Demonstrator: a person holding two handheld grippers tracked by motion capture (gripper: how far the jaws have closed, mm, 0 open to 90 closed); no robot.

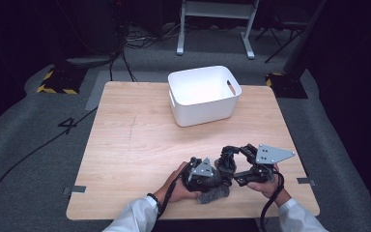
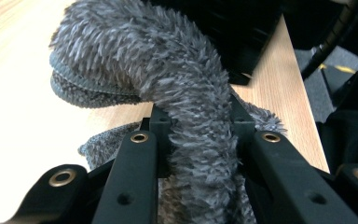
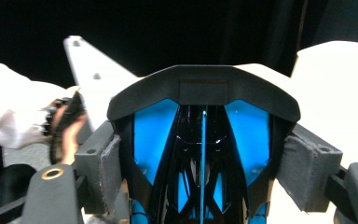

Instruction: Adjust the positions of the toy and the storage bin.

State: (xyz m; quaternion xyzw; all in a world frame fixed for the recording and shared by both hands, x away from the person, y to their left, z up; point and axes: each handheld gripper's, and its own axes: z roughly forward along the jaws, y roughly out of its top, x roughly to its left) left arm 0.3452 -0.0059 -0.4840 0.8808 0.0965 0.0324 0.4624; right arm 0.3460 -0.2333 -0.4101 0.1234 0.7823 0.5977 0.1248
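Near edge of the wooden bench [image 1: 140,145], both hands low and close together, well short of the white bin [image 1: 204,94] that stands at the far side.

Left hand-held gripper [image 1: 204,175]: jaws clamped on a grey shaggy cloth [image 2: 168,70]. In the left gripper view the cloth runs up between the two black jaws as a thick rope of pile, pinched tight where the pads meet it, then flops over to the left in a folded lump above the bench top. A flatter knit-looking part of the same cloth lies on the wood just behind the jaws. In the high view a grey tuft of the cloth [image 1: 212,195] shows on the bench under and just toward the person from this gripper, on the near side from the bin.

Right hand-held gripper [image 1: 236,166]: closed on a black frame-like object with blue translucent panels [image 3: 203,140]. In the right gripper view the grey pads press its two flanks; its curved black top bar sits above the jaws. What the object is, cannot tell. In the high view it reads as a dark tangle [image 1: 229,157] between the two grippers, nearer the bin than the cloth.

Grey three-cornered plates on both grippers; cables trail toward the white sleeves [image 1: 135,217].
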